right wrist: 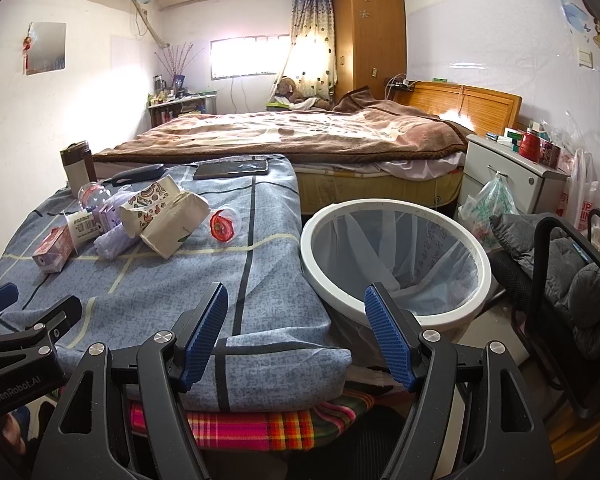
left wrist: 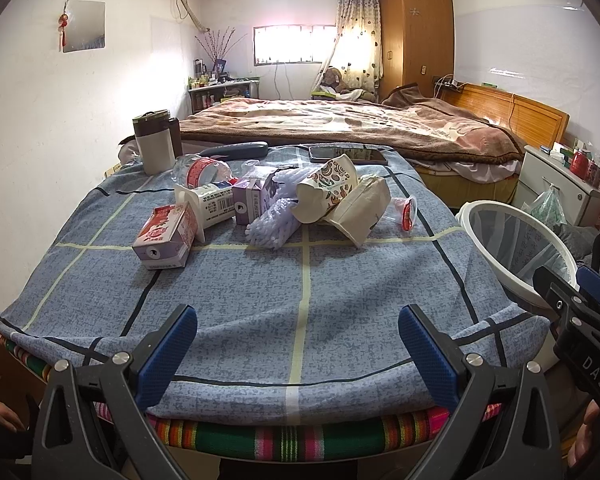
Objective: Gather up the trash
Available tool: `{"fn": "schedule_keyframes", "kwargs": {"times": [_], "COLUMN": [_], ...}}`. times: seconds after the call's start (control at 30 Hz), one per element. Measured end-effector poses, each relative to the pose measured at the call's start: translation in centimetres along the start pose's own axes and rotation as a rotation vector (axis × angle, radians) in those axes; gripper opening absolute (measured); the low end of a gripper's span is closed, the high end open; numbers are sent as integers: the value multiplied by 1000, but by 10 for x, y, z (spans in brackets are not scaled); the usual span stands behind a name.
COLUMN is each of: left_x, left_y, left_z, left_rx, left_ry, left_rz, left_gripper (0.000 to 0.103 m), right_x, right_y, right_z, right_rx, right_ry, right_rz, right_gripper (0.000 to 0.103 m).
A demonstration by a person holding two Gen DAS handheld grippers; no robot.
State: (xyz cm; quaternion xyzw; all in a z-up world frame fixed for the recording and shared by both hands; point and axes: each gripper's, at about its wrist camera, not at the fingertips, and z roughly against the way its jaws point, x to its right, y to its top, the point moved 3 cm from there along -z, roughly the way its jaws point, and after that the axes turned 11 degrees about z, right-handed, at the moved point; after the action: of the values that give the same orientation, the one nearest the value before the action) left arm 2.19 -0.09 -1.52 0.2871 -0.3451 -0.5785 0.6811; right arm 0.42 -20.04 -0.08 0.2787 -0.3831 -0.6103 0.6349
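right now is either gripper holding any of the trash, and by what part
Nothing is held. The left gripper and right gripper are both open and empty.

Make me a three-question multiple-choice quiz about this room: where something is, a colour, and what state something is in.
1. Where is the bin?
A. right of the table
B. on the bed
C. under the window

2. What colour are the gripper pads?
A. red
B. blue
C. white

3. How is the paper cup?
A. upright
B. stacked
C. on its side

Answers: 1 A, the white rim sits beside the tablecloth's right edge. 2 B, ribbed blue on both the left gripper and right gripper, both open. 3 C, it lies among the trash.
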Motion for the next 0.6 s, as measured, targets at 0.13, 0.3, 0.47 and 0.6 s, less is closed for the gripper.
{"fn": "schedule_keyframes", "kwargs": {"times": [0.13,0.3,0.47,0.6], "left_x": [-1,-1,-1,-2], "left_y": [0,1,1,1], "left_z": [0,0,0,0], "left_rx": [0,0,-1,0], "left_ry": [1,0,0,0], "left_rz": [0,2,1,2], "left_gripper": [102,102,102,102], "right_x": [0,0,0,0], "right_y": [0,0,0,0], "right_z": [0,1,0,0], "right_rx": [0,1,0,1], "right_ry": [-1,-1,0,-2], "right_rz": [-1,0,0,1], "right_gripper": [72,72,72,72]}}
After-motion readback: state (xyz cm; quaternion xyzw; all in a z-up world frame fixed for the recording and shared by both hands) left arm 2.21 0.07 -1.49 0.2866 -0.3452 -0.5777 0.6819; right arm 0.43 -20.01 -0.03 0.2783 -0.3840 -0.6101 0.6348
